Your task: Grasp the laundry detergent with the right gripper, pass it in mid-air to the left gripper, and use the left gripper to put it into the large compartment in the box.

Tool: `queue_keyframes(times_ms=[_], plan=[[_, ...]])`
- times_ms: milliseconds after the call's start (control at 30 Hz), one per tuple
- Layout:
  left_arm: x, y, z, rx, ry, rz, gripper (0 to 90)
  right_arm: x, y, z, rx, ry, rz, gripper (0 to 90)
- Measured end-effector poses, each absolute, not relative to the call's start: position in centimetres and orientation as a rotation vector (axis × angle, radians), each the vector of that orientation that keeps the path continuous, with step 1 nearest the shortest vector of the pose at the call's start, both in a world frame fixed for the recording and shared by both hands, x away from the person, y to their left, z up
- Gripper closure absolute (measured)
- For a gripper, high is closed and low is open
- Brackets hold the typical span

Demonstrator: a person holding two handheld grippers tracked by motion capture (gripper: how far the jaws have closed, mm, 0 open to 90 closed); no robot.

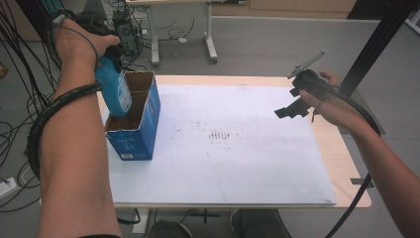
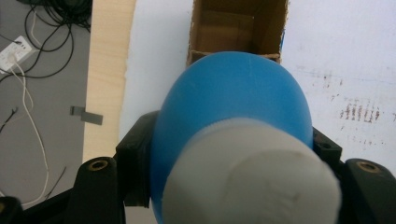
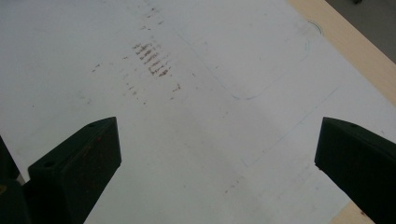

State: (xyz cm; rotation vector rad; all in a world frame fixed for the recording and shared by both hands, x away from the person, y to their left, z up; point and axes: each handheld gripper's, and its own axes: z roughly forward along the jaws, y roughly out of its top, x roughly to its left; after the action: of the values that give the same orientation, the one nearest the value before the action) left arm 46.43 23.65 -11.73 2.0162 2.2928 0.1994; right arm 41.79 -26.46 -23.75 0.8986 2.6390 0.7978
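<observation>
A blue bottle (image 1: 114, 91) with a white cap (image 2: 252, 179) hangs bottom down, its lower part inside the open top of a blue cardboard box (image 1: 134, 130). My left gripper (image 1: 112, 55) is shut on the bottle near its cap. In the left gripper view the bottle (image 2: 233, 102) bulges between the black jaws of the left gripper (image 2: 231, 154), with the brown inside of the box (image 2: 238, 25) right beyond it. My right gripper (image 1: 290, 103) hovers open over the right side of the white mat (image 1: 233, 163). The right gripper (image 3: 217, 158) has nothing between its wide jaws.
The mat covers a wooden table (image 1: 346, 163) and bears brown smudges (image 1: 220, 135) at its middle. The box stands at the mat's left edge. Cables (image 1: 15, 124) lie on the floor to the left, and a desk's legs (image 1: 210, 44) stand behind the table.
</observation>
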Motion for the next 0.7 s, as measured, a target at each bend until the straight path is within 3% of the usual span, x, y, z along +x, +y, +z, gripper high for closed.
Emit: queue_keyframes(times_ms=[700], plan=[[46.8, 23.3, -16.4, 2.044, 2.281, 0.177, 36.1, 41.8, -26.2, -24.3, 0.895, 2.647, 0.785, 0.3]])
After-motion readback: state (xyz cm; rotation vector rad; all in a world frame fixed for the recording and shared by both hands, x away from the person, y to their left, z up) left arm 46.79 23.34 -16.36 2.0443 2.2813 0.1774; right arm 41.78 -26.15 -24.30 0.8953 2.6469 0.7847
